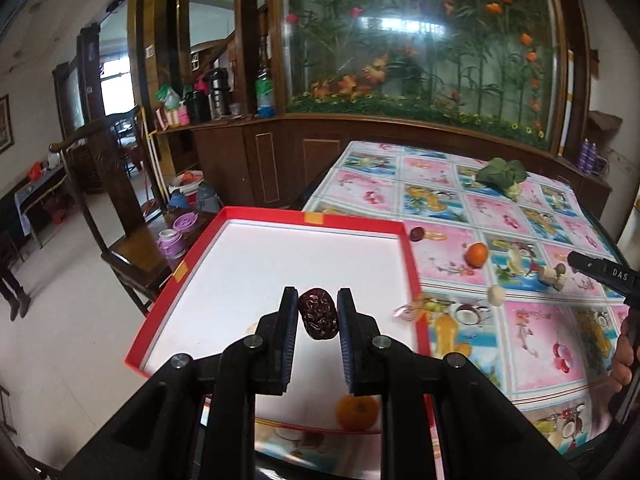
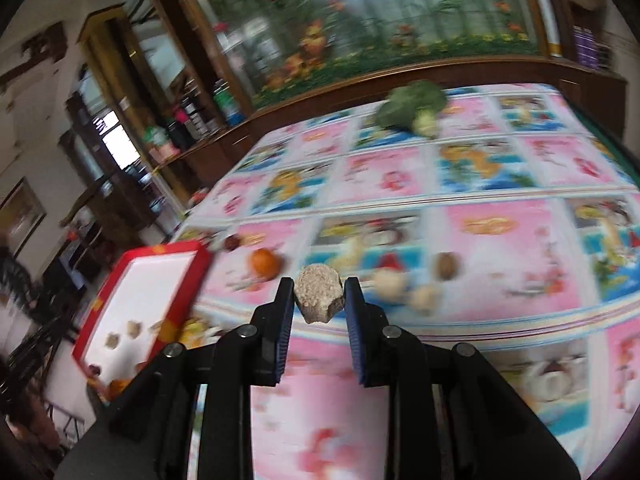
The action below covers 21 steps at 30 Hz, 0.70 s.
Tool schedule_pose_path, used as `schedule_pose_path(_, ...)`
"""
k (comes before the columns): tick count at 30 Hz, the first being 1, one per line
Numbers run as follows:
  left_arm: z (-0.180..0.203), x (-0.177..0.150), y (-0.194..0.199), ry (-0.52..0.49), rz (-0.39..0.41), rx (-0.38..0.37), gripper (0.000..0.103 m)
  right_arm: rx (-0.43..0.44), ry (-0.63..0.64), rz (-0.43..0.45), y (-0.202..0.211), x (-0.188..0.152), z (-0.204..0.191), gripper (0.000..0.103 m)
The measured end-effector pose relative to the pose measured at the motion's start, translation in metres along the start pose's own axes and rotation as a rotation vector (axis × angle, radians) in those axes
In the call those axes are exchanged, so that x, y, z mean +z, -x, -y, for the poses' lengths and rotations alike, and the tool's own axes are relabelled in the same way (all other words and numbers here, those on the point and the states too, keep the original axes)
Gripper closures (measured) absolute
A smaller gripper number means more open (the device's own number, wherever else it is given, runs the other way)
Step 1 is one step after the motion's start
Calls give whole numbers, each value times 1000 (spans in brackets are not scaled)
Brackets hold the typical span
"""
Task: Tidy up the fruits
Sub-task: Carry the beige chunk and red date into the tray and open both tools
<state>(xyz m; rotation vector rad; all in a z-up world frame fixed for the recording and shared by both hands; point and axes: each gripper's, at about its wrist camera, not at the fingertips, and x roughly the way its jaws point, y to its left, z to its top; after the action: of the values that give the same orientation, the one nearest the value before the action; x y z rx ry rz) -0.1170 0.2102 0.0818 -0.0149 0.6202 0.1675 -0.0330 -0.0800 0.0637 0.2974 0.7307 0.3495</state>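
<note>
Patterned pink-and-blue cloth covers the worktop [image 1: 528, 332]; it's the biggest thing we see in both views. On its left end sits the red-rimmed tray [image 1: 276, 216] with a white floor, overhanging the worktop's edge toward the room.

Leafy green vegetable [image 1: 500, 176] lies at the far end of the worktop, well apart from the fruit.

Our left claw [image 1: 318, 312] is held level over the tray, pointing along it, clenched on a dark wrinkled date [image 1: 319, 314]. The date is pinched between the two pads, clear of the tray floor. An orange [image 1: 356, 412] sits in the tray near its close rim, partly hidden behind the claw's frame.

Our right claw [image 2: 319, 300] is held over the worktop's near half, angled toward the far end, gripping a pale rough-skinned fruit [image 2: 319, 294] between the pads. That view is motion-blurred, so we can't identify the fruit more closely.

Loose on the cloth: a second orange [image 1: 477, 254] just right of the tray, a second dark date [image 1: 416, 234] near the tray's far right corner, and some small pale and brown round pieces [image 1: 496, 295] further right. In the right wrist view we see two small pale pieces [image 2: 124, 334] on the tray floor.
</note>
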Motion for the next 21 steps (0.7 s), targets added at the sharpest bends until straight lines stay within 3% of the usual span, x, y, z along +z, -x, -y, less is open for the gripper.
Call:
schedule_pose_path(5, -26, -4, -11, 24, -20, 22, 85, 103, 161, -47, -24, -2, -92, 76)
schedule_pose_path(11, -46, -6, -28, 24, -61, 29, 85, 185, 292, -125, -53, -11, -176, 75)
schedule_pose_path(16, -52, -8, -43, 24, -98, 27, 85, 171, 319, -206, -89, -22, -205, 75)
schedule_pose_path(21, -52, -11, -51, 10, -121, 28, 85, 125, 301, -292, -121, -32, -203, 75)
